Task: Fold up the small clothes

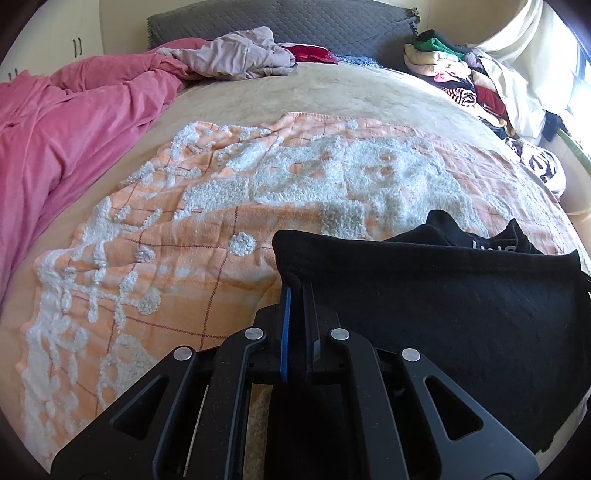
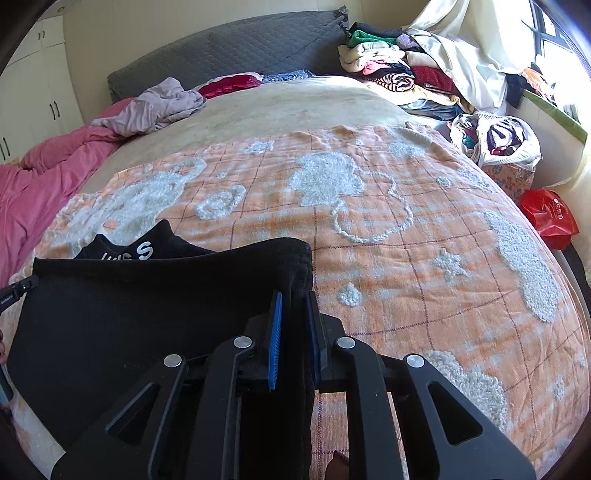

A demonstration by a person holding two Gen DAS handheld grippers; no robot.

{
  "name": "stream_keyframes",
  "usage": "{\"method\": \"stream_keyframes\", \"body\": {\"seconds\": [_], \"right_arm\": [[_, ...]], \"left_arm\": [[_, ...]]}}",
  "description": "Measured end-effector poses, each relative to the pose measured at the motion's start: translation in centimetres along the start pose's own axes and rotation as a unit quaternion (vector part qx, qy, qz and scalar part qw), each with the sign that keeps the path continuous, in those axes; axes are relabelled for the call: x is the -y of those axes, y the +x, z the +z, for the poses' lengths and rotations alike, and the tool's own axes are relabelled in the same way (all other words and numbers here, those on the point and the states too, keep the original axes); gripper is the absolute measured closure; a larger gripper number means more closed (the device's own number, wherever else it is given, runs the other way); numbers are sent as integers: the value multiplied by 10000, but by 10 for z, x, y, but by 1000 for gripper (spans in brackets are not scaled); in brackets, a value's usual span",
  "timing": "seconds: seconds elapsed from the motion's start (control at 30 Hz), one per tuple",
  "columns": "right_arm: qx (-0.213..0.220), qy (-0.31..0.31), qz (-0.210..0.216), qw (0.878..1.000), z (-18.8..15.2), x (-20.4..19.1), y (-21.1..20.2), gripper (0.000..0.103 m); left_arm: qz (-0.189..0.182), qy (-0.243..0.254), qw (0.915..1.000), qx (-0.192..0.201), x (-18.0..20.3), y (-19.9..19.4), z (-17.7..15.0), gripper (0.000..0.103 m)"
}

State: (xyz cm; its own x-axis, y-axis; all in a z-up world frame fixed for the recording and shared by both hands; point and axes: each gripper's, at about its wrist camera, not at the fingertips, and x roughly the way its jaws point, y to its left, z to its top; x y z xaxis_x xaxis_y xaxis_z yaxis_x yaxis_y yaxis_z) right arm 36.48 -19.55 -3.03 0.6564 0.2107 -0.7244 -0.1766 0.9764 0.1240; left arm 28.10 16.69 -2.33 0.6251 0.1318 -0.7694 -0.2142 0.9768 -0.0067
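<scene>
A bed (image 1: 280, 92) under an orange blanket (image 1: 177, 266), with a grey headboard (image 1: 295, 22) behind. Both grippers, left (image 1: 297, 291) and right (image 2: 293, 295), have fingers pinched on the black garment (image 2: 140, 295) at the blanket's near edge. Only the right view shows a red bag (image 2: 550, 218) beyond the blanket.

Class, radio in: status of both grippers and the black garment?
Left gripper shut on black cloth garment, right gripper likewise. Garment stretched between them over orange-and-white tufted blanket. Nothing in the way.

Black linked tool (image 1: 297, 291) frames, silver rivets, blue ribbed pads (image 2: 275, 354).
</scene>
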Motion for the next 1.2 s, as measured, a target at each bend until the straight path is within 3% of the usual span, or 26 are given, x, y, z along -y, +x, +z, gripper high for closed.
{"method": "stream_keyframes", "body": {"seconds": [0.7, 0.83, 1.2], "right_arm": [[-42, 69, -60, 9999, 0, 3, -3, 83], [-89, 275, 41, 9996, 1, 11, -8, 80], [72, 553, 276, 9981, -2, 16, -38, 61]], "left_arm": [[-28, 29, 10000, -46, 5, -8, -9, 101], [-248, -132, 9996, -33, 0, -16, -12, 88], [-1109, -803, 9905, -94, -30, -47, -28, 68]]}}
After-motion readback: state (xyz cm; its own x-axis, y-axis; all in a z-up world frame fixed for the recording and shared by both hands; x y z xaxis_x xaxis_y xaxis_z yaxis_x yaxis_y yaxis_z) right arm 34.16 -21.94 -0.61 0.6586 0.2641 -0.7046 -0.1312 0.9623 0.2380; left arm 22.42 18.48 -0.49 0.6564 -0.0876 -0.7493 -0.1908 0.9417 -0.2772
